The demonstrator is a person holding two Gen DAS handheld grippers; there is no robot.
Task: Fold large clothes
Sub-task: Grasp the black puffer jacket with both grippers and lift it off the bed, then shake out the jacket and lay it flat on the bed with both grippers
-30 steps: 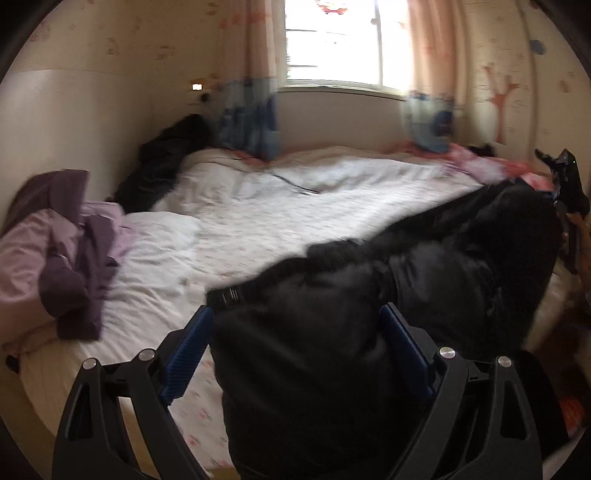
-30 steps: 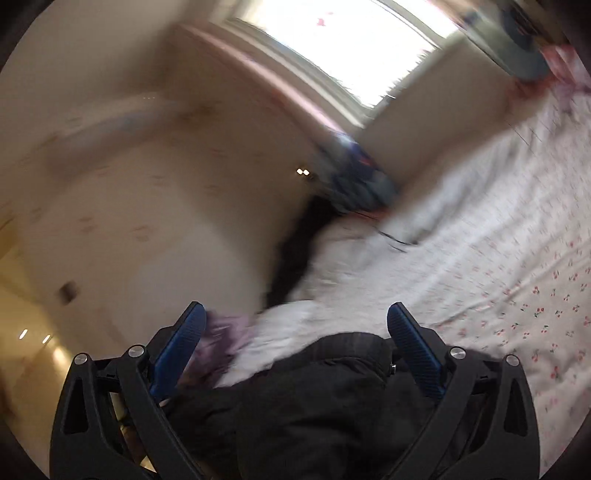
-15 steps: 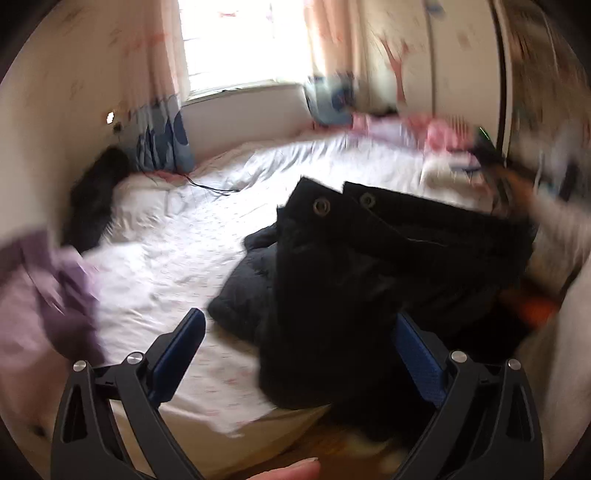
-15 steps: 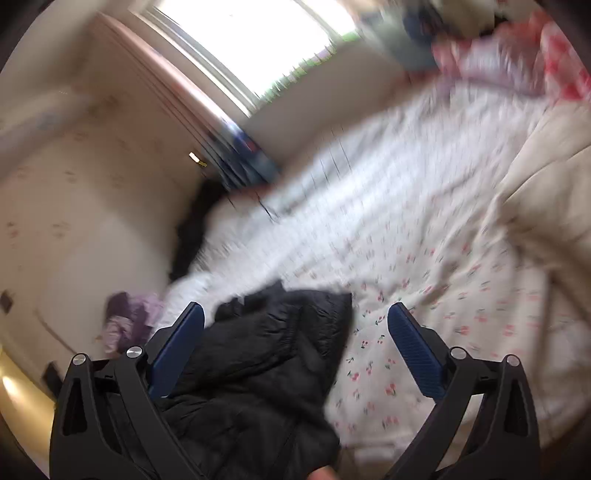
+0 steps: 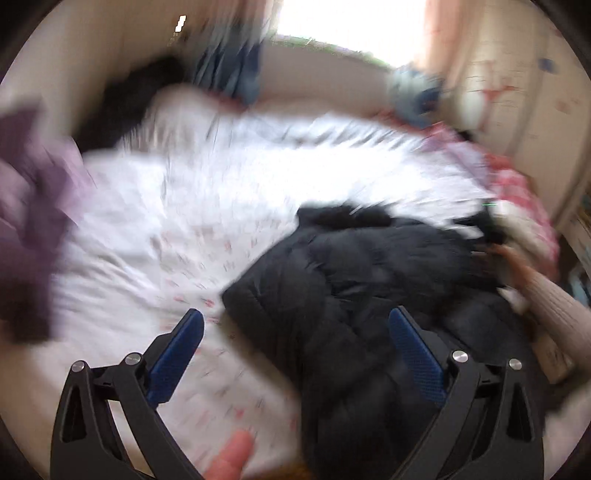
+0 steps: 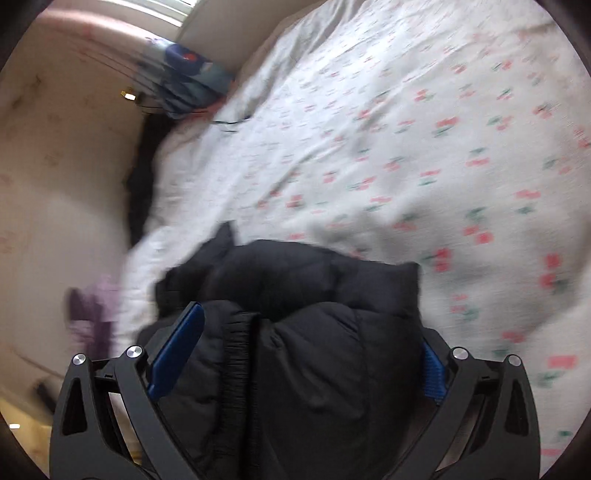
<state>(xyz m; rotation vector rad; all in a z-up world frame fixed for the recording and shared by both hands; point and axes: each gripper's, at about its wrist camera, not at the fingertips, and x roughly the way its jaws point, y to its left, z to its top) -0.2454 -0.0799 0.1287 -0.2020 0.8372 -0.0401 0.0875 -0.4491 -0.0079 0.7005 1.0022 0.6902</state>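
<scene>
Daylight from a blown-out window [image 5: 354, 22], heavy motion blur, fisheye bending, dark vignetted corners

Matt black quilted puffer jacket [image 5: 369, 280], soft flower-printed cotton bedsheet [image 6: 388, 147], textured blue plastic pads [image 5: 177, 354].

Bright window [image 5: 354, 22] lights cream walls [image 6: 55, 155] above the floral-sheeted bed [image 6: 406, 129].

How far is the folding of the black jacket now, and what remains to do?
Done: the black jacket lies on the bed, bunched, not flat.
In hand: the left gripper is open, its jaws just opened, gripping nothing. The jacket's bulk fills the right gripper; a grip is unclear.
Left: spreading and folding it; no neat fold shows. The purple clothes lie unfolded.
</scene>
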